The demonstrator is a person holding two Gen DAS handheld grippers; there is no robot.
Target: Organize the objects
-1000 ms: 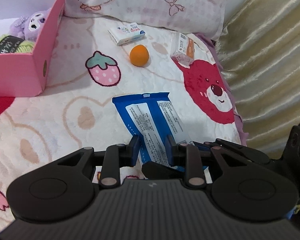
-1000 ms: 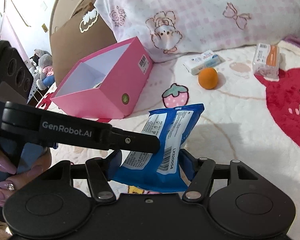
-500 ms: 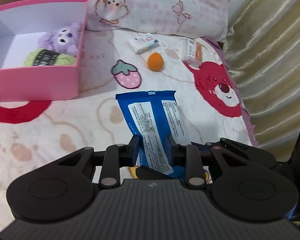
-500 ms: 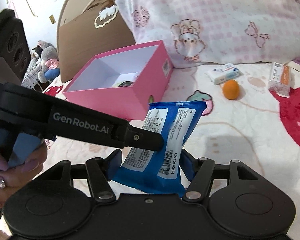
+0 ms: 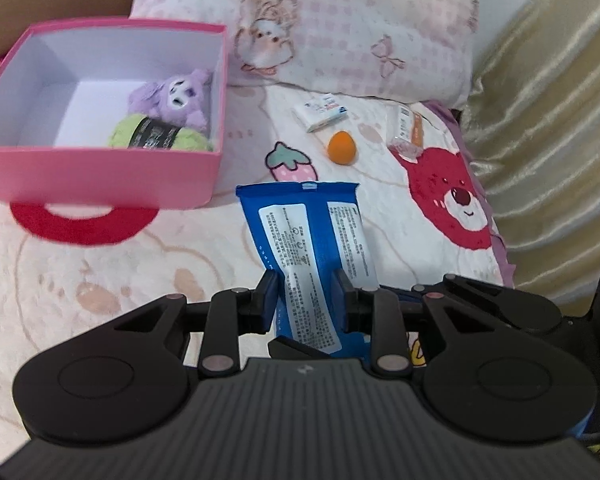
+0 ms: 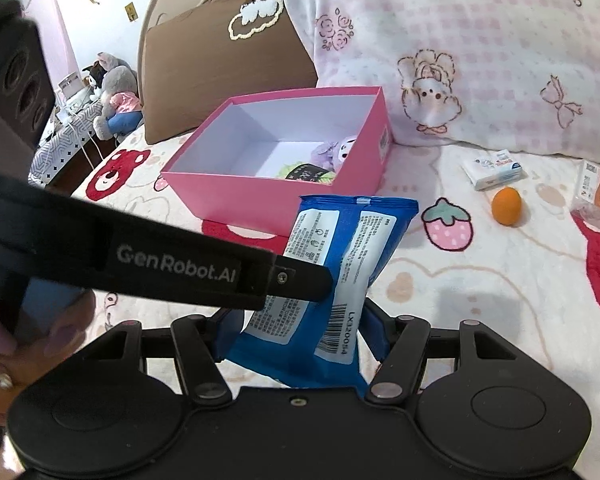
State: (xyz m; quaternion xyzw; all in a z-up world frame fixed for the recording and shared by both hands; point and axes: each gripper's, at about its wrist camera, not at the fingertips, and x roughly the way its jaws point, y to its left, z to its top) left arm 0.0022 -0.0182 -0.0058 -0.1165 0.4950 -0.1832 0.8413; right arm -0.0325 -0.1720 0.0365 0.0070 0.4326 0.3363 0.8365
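Note:
Both grippers hold one blue packet [image 5: 304, 236] with white labels, lifted above the bed. My left gripper [image 5: 305, 300] is shut on its lower end. My right gripper [image 6: 300, 328] is shut on the same packet [image 6: 340, 248], and the left gripper's finger crosses in front of it. The open pink box [image 5: 100, 172] stands ahead to the left and holds a purple plush [image 5: 176, 96] and a green yarn ball [image 5: 160, 136]. The box also shows in the right wrist view [image 6: 284, 196].
On the patterned blanket lie an orange egg-shaped sponge [image 5: 340, 148], a white-blue small box [image 5: 320, 112] and an orange-white packet [image 5: 408, 132]. A pink pillow [image 5: 340, 28] lies behind, gold curtain [image 5: 552, 120] to the right, brown headboard [image 6: 220, 60] behind the box.
Both grippers have carried the blue packet up and toward the pink box, which now shows its inside in both views. Both grips are unchanged.

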